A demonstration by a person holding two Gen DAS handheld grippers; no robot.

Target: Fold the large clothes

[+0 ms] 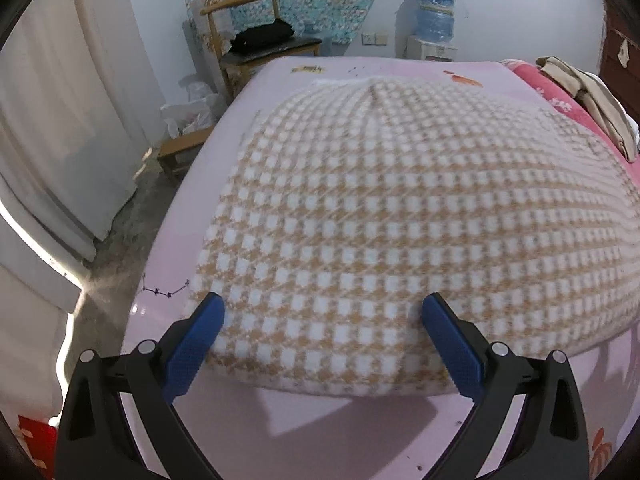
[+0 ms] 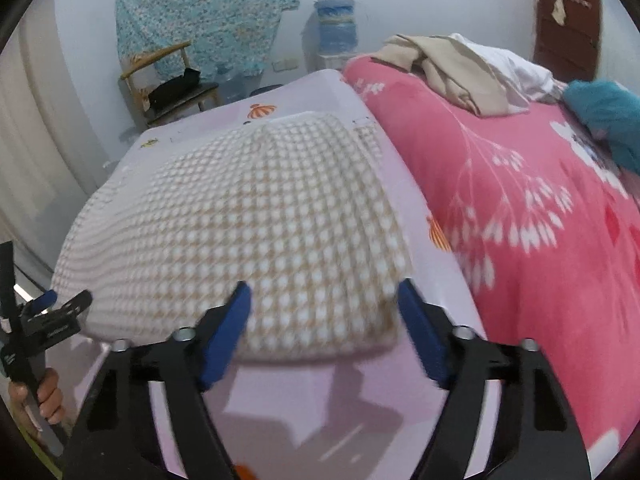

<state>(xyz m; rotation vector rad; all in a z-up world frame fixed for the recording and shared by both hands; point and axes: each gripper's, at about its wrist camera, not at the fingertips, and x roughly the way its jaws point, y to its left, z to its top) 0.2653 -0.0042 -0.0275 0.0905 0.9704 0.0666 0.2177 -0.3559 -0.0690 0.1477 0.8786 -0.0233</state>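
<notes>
A tan-and-white checked garment [image 1: 380,208] lies folded into a broad pad on the pale pink sheet [image 1: 360,420] of a bed. My left gripper [image 1: 323,302] is open, its blue fingers [image 1: 196,344] straddling the garment's near left part just above the cloth. In the right wrist view my right gripper [image 2: 324,288] hovers over the near right corner of the garment [image 2: 240,220], open, with the corner between its pads and nothing pinched. The left gripper [image 2: 44,304] and the hand [image 2: 48,396] holding it show at that view's left edge.
A pink floral blanket [image 2: 520,220] covers the bed to the right, with beige and white clothes [image 2: 460,68] and a teal cloth [image 2: 608,112] on it. The bed's left edge drops to the floor [image 1: 120,248]. Beyond stand a wooden chair [image 1: 256,40], a low stool [image 1: 180,148] and a water dispenser [image 1: 434,16].
</notes>
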